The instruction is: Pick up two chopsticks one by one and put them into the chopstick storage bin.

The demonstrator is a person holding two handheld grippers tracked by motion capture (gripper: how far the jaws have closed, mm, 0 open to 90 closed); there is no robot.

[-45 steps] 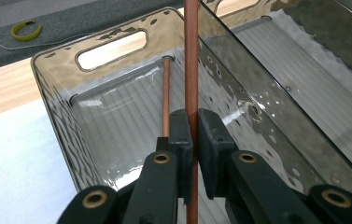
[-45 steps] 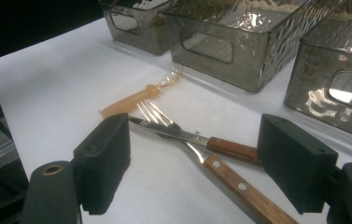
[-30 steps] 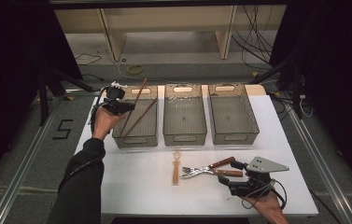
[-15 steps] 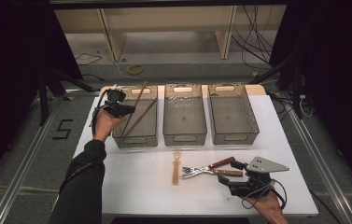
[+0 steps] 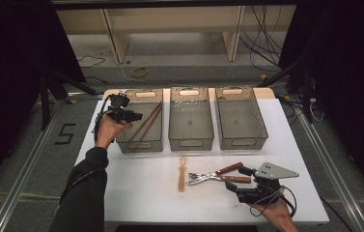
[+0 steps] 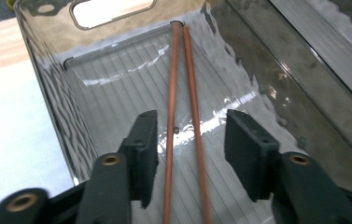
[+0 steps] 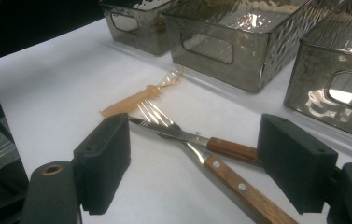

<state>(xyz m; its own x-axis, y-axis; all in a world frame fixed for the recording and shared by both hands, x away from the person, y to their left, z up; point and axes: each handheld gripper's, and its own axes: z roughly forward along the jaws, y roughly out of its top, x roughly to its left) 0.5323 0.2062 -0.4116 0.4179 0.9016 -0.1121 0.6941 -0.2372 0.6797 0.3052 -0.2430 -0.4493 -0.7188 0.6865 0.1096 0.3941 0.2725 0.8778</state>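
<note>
My left gripper [image 5: 130,116] hangs over the left bin [image 5: 141,145], held by a hand in a black sleeve. Its jaws have just been opening and now stand apart. In the left gripper view [image 6: 190,123] two brown chopsticks [image 6: 183,84] lie side by side on the bin floor between the jaws, untouched by the pads. The high view shows the chopsticks [image 5: 146,123] slanting across that bin. My right gripper [image 5: 235,186] rests open at the table's front right. A fork [image 7: 239,186] and a knife [image 7: 232,149], both wooden-handled, lie crossed between its jaws [image 7: 194,154].
Three smoky clear bins stand in a row at the back; the middle bin [image 5: 191,143] and right bin [image 5: 241,144] hold nothing. A pale orange plastic utensil [image 5: 182,176] lies left of the fork tines [image 5: 196,178] on the white table [image 5: 136,193].
The left gripper's jaws have opened. The chopstick that stuck up past the bin's back rim now lies down inside the left bin. Neither hand has shifted.
</note>
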